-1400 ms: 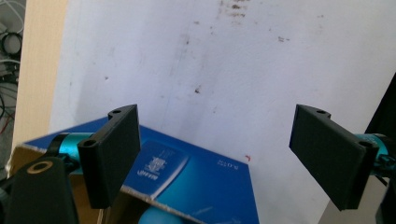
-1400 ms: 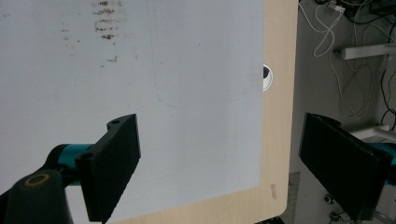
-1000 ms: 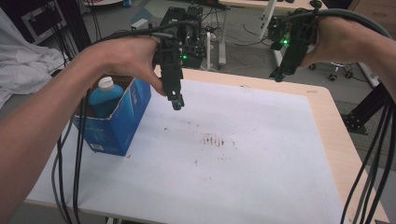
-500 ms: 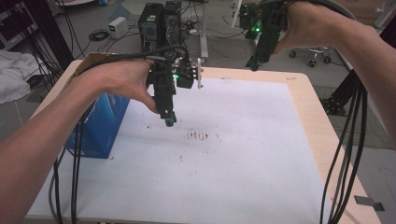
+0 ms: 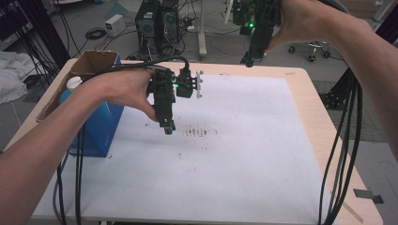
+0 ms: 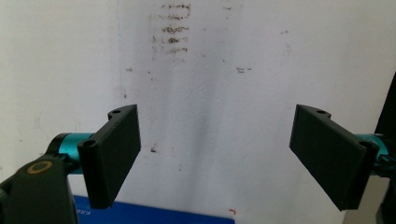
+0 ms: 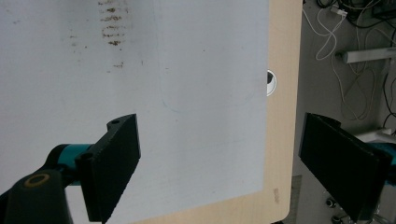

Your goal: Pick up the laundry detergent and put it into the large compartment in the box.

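Over the white-covered desk (image 5: 244, 159) | left hand-held gripper (image 5: 167, 127) jaws wide, empty, blue cardboard box (image 5: 101, 124) just beside it | right hand-held gripper (image 5: 248, 60) wide, raised at far edge

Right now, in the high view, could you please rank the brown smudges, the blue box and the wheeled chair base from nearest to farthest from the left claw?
1. Brown smudges: on the white mat, just right of the left claw.
2. Blue box: at the table's left edge, beyond the hand.
3. Wheeled chair base: on the floor, past the table's far right corner.
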`<state>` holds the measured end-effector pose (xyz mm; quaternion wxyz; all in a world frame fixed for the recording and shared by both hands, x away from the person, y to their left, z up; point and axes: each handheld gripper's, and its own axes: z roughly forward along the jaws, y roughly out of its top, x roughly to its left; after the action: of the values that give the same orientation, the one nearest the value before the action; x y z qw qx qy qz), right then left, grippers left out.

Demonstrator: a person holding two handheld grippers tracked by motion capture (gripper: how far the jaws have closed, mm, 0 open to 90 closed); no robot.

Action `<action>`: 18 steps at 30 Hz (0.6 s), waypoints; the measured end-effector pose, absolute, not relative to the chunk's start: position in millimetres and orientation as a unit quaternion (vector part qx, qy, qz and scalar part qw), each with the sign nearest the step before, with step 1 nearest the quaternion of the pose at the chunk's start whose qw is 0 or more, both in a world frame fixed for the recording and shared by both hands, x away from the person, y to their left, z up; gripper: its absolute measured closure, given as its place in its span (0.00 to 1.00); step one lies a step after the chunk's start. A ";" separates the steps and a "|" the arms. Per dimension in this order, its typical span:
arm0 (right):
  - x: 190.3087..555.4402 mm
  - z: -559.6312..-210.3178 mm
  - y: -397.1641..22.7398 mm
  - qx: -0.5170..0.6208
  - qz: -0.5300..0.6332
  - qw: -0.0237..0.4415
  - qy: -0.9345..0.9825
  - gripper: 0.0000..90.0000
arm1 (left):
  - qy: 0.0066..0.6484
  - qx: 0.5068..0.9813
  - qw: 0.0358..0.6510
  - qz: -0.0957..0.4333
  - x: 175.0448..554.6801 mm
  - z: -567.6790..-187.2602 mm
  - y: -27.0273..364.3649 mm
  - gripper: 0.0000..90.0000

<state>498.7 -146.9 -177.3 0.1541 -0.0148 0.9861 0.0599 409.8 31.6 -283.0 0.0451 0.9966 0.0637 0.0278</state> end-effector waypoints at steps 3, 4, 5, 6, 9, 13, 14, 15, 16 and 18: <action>498.7 -177.3 -146.8 -0.014 0.060 0.154 0.986 0.13 | 0.058 0.997 0.041 0.026 410.5 -284.5 30.5 0.18; 498.8 -177.4 -147.0 -0.014 0.060 0.154 0.986 0.13 | 0.058 0.997 0.042 0.025 410.5 -284.9 30.0 0.18; 498.9 -177.4 -147.1 -0.014 0.060 0.155 0.986 0.13 | 0.060 0.997 0.045 0.024 409.9 -285.7 29.8 0.18; 498.7 -177.3 -147.4 -0.013 0.059 0.155 0.986 0.13 | 0.058 0.997 0.043 0.025 410.1 -285.9 29.6 0.18; 498.7 -177.3 -148.3 -0.012 0.059 0.155 0.986 0.13 | 0.057 0.997 0.044 0.024 409.7 -286.7 29.3 0.18; 498.4 -176.5 -149.2 -0.010 0.060 0.155 0.986 0.13 | 0.054 0.997 0.039 0.024 409.8 -286.3 29.6 0.18; 498.3 -176.4 -149.2 -0.011 0.060 0.156 0.986 0.13 | 0.053 0.998 0.039 0.024 409.9 -286.1 29.7 0.18; 498.1 -176.4 -149.1 -0.012 0.060 0.156 0.986 0.13 | 0.053 0.998 0.039 0.024 409.9 -286.0 29.4 0.18; 497.7 -176.3 -149.0 -0.011 0.059 0.156 0.986 0.13 | 0.054 0.997 0.041 0.025 409.4 -286.6 29.3 0.18; 497.5 -176.2 -148.7 -0.012 0.058 0.156 0.986 0.13 | 0.052 0.998 0.041 0.022 408.9 -286.8 28.6 0.18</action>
<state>497.5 -148.7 -176.2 0.1558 -0.0118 0.9860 0.0584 408.9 28.6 -286.8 0.0406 0.9976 0.0524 0.0223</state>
